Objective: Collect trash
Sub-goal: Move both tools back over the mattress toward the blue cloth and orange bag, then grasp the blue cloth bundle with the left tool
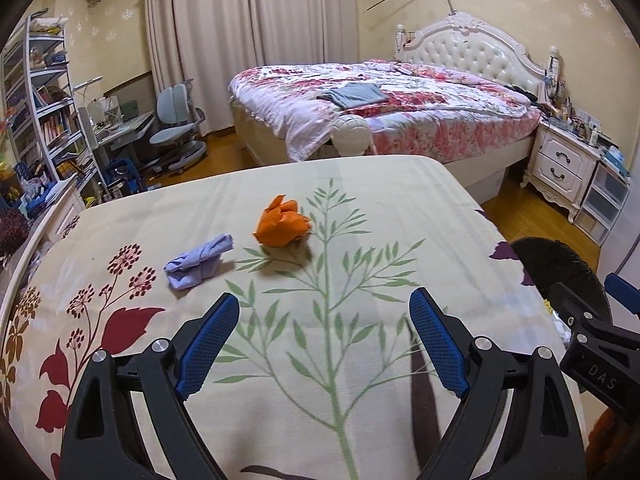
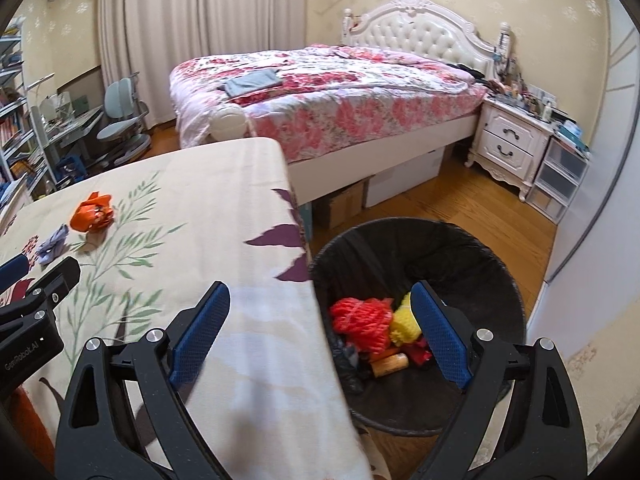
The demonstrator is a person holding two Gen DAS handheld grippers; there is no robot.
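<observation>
On tablecloth [image 1: 360,208] (unheld): orange wad [image 1: 282,224]

The tabletop [image 1: 360,208] wears a cream cloth printed with green leafy sprigs, dark red flowers and purple leaves. On it lie an orange crumpled wad [image 1: 282,226] and a lavender one [image 1: 198,261]; the black-lined bin [image 2: 488,264] holds red and yellow netting [image 2: 364,320]

left tongs [image 1: 324,344]: agape, empty | right tongs [image 2: 320,336]: agape, empty
</observation>
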